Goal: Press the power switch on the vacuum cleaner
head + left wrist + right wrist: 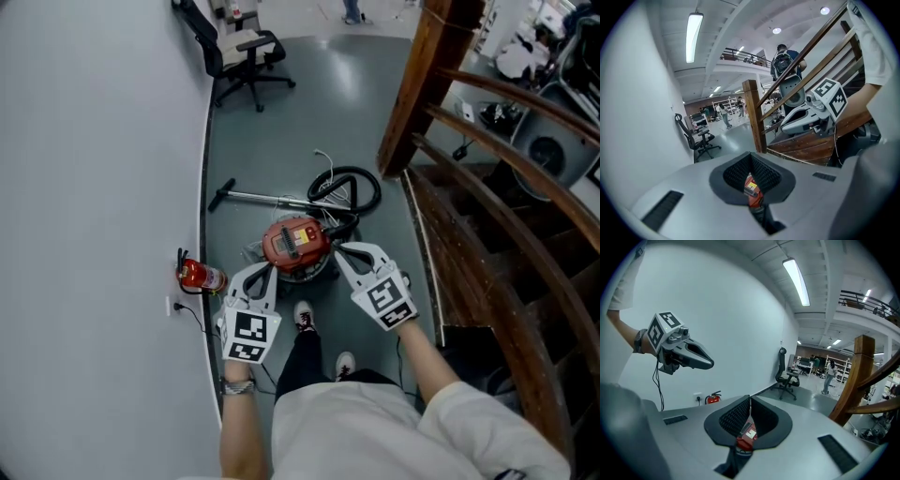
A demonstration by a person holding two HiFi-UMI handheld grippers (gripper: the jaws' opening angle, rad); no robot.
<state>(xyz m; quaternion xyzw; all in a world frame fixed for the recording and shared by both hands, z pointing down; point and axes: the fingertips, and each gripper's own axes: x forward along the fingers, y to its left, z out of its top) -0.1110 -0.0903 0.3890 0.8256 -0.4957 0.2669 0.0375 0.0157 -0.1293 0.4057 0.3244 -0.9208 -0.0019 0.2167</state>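
Observation:
The red vacuum cleaner lies on the grey floor in the head view, with its black hose coiled behind it and its metal wand stretched to the left. My left gripper hangs above its left side and my right gripper above its right side, both clear of it. Each has its jaws together with nothing held. In the left gripper view a strip of the vacuum cleaner shows through the slit under the shut tips, and likewise in the right gripper view. I cannot make out the power switch.
A white wall runs along the left, with a red fire extinguisher and a socket at its foot. A wooden staircase with railings rises on the right. An office chair stands further back. The person's feet are just behind the vacuum.

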